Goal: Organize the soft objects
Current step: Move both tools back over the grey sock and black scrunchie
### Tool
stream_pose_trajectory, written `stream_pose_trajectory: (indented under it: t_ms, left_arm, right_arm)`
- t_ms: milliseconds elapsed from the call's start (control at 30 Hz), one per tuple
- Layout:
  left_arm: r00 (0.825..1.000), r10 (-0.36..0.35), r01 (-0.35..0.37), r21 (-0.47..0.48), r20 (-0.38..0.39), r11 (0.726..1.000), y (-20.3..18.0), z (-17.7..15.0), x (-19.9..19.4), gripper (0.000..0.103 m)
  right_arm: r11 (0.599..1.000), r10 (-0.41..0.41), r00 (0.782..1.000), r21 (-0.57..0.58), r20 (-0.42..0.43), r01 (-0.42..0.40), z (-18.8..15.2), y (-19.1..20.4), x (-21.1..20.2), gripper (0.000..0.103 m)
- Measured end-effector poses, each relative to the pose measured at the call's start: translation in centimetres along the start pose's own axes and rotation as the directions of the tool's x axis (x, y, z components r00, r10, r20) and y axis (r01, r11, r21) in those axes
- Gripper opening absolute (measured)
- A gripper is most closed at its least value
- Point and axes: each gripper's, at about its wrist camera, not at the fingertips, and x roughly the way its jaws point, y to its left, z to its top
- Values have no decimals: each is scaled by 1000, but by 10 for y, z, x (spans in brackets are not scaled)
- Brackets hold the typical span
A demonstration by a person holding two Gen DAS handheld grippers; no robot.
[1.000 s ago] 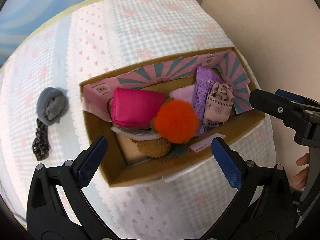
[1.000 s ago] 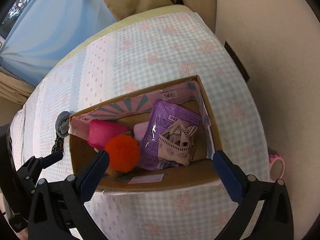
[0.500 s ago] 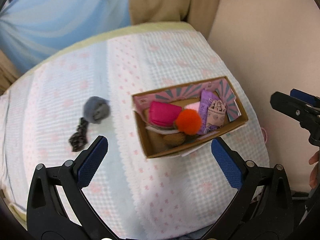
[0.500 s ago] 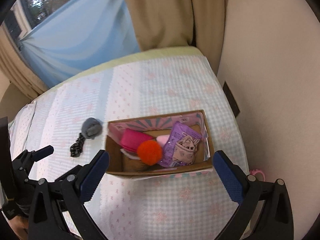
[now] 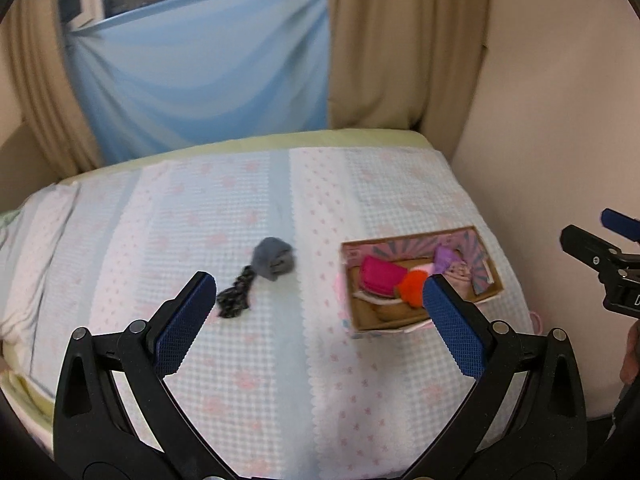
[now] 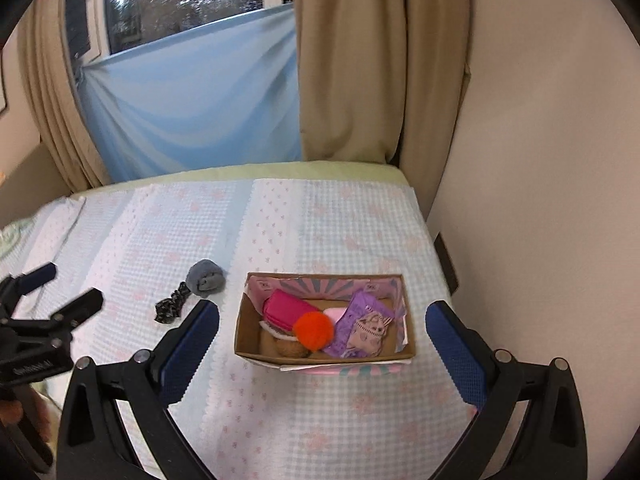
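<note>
A cardboard box (image 6: 245,312) (image 5: 350,276) sits on the bed near the wall. Inside lie a magenta pouch (image 6: 289,309) (image 5: 380,275), an orange pompom (image 6: 314,330) (image 5: 414,287), a purple packet (image 6: 356,316), a patterned cloth (image 6: 370,330) and something brown under the pompom. A rolled grey sock (image 5: 274,258) (image 6: 205,277) and a dark braided scrunchie (image 5: 234,300) (image 6: 171,307) lie on the cover left of the box. My left gripper (image 5: 320,324) is open, held high above the bed. My right gripper (image 6: 322,352) is open too, well above the box.
The bed has a pale blue and pink checked cover (image 6: 320,224). A cream wall (image 6: 540,160) runs along its right side. Beige curtains (image 6: 348,60) and a blue sheet (image 6: 192,92) hang behind. A small pink item (image 5: 536,318) peeks over the bed's right edge.
Both grippers have pulled up and back from the box, so it looks much smaller and the window and curtains have come into view. Both stay open and empty.
</note>
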Motion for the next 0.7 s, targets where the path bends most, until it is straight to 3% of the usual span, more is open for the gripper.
stream_pose_trajectory:
  t_ms: [167, 333, 467, 700]
  left_arm:
    - [998, 48, -47, -24, 31, 999, 32, -12, -13, 103]
    - [996, 93, -93, -43, 9, 995, 73, -20, -2, 103]
    - [997, 73, -75, -53, -28, 996, 110, -23, 25, 103]
    - [993, -14, 11, -22, -114, 1000, 171, -21, 93, 103]
  right_arm:
    - [998, 68, 998, -11, 10, -68, 4, 25, 4, 103]
    - [995, 103, 994, -6, -21, -103, 10, 54, 28, 103]
    - [995, 100, 994, -9, -46, -100, 15, 84, 53, 103]
    - [987, 132, 984, 103, -119, -120, 29, 139, 115, 103]
